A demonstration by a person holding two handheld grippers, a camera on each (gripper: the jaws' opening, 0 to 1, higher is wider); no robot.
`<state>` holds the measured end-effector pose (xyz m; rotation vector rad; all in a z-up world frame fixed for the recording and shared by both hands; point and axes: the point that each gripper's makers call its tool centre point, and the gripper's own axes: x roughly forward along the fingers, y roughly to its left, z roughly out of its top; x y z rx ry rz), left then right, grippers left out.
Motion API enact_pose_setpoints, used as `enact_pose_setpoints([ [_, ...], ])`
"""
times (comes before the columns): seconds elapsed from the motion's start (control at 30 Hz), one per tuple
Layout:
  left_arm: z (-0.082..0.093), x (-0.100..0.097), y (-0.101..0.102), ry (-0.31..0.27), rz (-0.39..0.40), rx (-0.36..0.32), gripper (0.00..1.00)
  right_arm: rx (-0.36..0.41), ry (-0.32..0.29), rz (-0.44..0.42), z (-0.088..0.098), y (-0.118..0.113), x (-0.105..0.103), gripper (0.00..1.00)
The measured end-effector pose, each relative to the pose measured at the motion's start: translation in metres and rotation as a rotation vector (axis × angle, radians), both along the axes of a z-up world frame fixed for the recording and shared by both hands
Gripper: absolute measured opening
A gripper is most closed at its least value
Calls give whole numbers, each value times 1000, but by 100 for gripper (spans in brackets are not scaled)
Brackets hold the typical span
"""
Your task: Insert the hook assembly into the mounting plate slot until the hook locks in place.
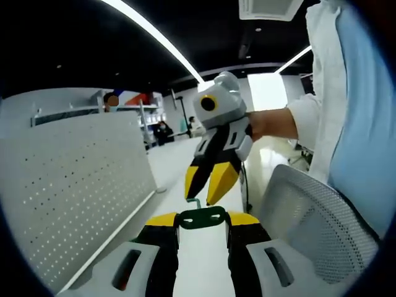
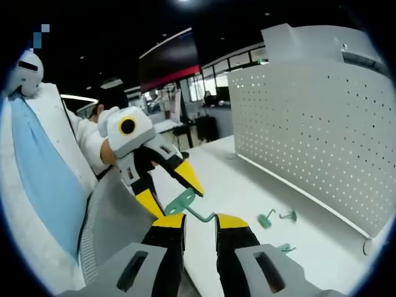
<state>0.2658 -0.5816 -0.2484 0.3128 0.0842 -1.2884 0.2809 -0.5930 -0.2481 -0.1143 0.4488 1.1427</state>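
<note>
1. The mounting plate (image 1: 202, 218) is a flat green metal piece with oval slots. In the left gripper view it sits across the two yellow-tipped jaws of the left gripper (image 1: 202, 219), which pinch it at both ends.
2. The hook (image 2: 193, 207) is a thin green wire part with a bent stem. In the right gripper view its stem runs into the narrow gap of the right gripper (image 2: 200, 221), whose jaws are pressed on it.
3. The two pieces meet in the air above the table (image 2: 247, 185); the hook's end (image 1: 193, 202) touches the upper edge of the plate.
4. The left gripper view shows the right gripper (image 1: 210, 185) coming from above, with glossy black and yellow fingers and a grey body.
5. The right gripper view shows the plate (image 2: 180, 201) edge-on between the left gripper's jaws (image 2: 170, 192), and more green hooks (image 2: 267, 219) lying loose on the table.
6. The table is white and smooth. A white pegboard (image 1: 68, 185) with rows of small holes stands along it, and a grey mesh chair (image 1: 315, 216) is beside it.
7. The room is an office with long ceiling lights (image 1: 154, 31).
</note>
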Motion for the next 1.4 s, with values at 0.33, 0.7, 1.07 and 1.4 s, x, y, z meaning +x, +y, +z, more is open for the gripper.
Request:
enact_pose_setpoints([
  [0.33,1,-3,1,-14,-20,1,30,4,35,9,-3,-1,1,14],
  [0.7,4,-2,0,-8,-22,-30,30,52,112,28,-5,3,-4,14],
  [1.07,3,-1,2,-13,-18,-37,30,124,132,17,5,3,0,13],
  [1.4,2,-1,1,-27,-16,-24,30,222,182,11,18,5,1,7],
])
